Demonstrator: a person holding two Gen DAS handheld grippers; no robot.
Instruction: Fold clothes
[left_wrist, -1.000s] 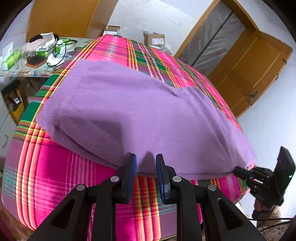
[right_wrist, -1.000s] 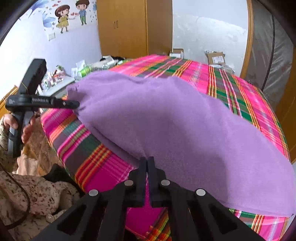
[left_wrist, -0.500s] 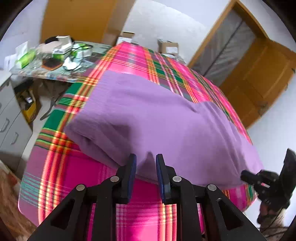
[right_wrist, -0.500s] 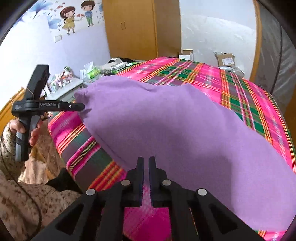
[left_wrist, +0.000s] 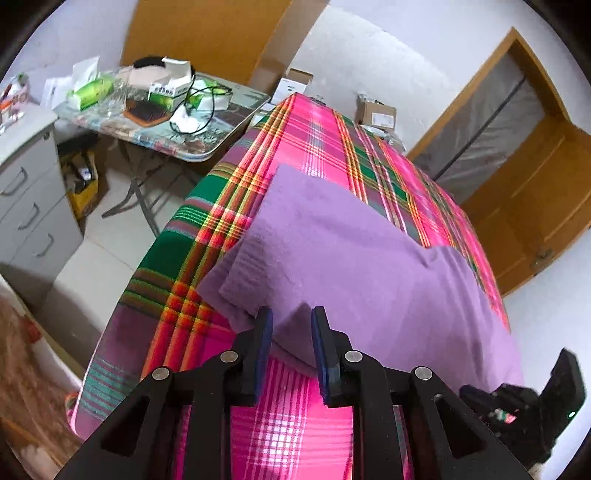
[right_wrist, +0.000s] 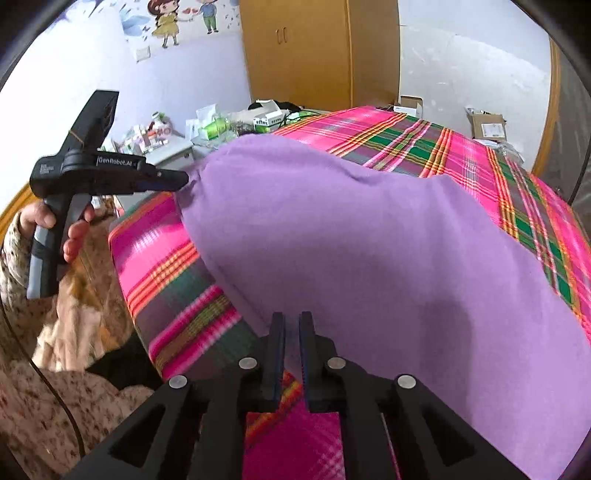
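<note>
Item: purple garment (left_wrist: 354, 266), lying across the plaid bedcover (left_wrist: 317, 147), its near edge toward me and two layers showing at the left corner, so it lies at least partly doubled. My left gripper (left_wrist: 288, 325) grips a pinch of that near edge between narrowly parted fingers, keeping the corner under control. My right gripper (right_wrist: 291, 328) sits at the same edge further along, fingers nearly together; cloth seems caught there, though I cannot tell for sure. Two grips keep the hem taut and level.
</note>
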